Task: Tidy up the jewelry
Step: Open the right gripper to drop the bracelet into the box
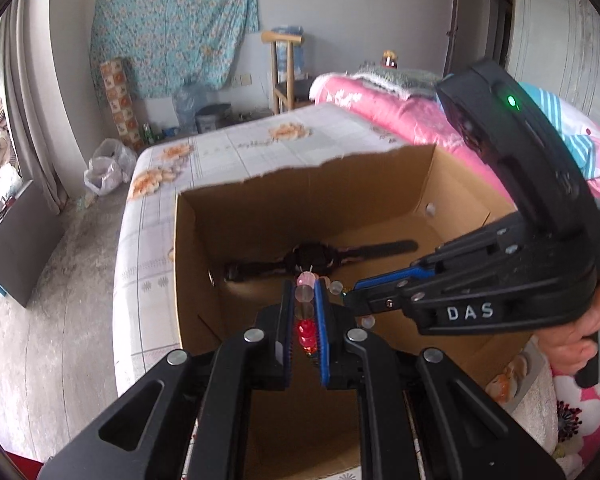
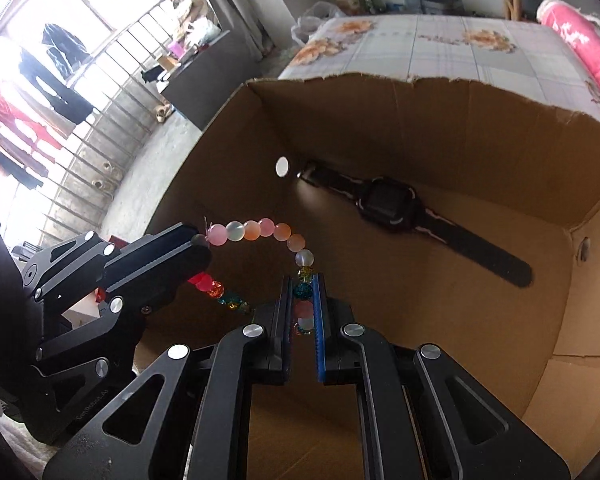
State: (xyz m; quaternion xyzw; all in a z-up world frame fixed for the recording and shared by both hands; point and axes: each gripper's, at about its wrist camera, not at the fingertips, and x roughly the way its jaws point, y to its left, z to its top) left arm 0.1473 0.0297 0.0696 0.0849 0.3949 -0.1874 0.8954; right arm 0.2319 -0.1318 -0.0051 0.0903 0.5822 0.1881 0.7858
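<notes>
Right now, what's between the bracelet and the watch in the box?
Nothing: in the right wrist view only bare cardboard box floor separates the beaded bracelet, held by both hand-held grippers, from the black watch.

A bed (image 1: 236, 148) covered by a pale checked sheet with orange flower prints carries an open cardboard box (image 1: 260, 200), its upper edge torn and ragged. A pink floral quilt (image 1: 388, 108) lies on the bed just beyond the box. On the box floor lies a black wristwatch (image 2: 388, 204), strap laid out flat.
</notes>
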